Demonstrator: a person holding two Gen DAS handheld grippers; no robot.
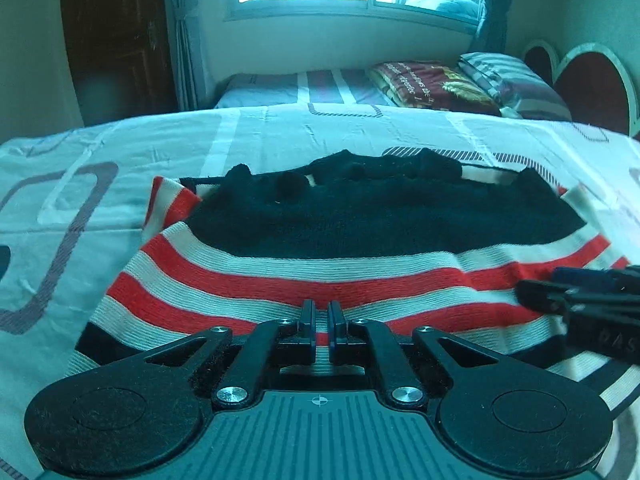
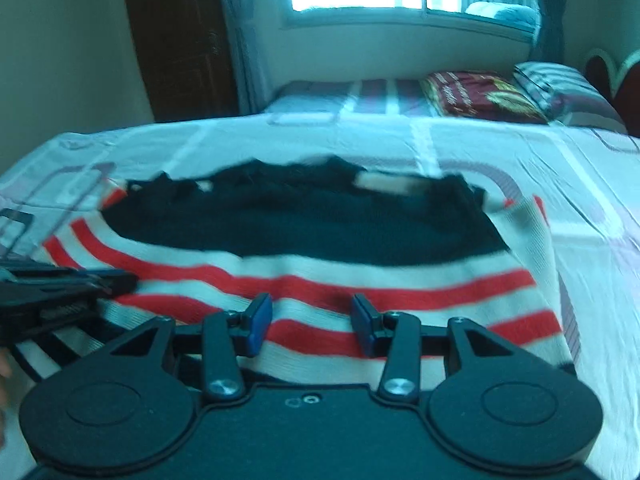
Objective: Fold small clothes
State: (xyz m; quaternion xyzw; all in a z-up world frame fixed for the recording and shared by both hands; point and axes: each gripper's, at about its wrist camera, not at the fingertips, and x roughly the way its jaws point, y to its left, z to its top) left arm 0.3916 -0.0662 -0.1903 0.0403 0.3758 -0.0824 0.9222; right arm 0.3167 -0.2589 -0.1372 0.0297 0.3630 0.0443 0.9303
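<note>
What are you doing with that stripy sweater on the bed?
A person is folding a small striped sweater on the bed, with tongs in each hand. The left tongs are shut, pinching the sweater's near edge. The right tongs are open over the stripes beside them, gripping nothing.
</note>
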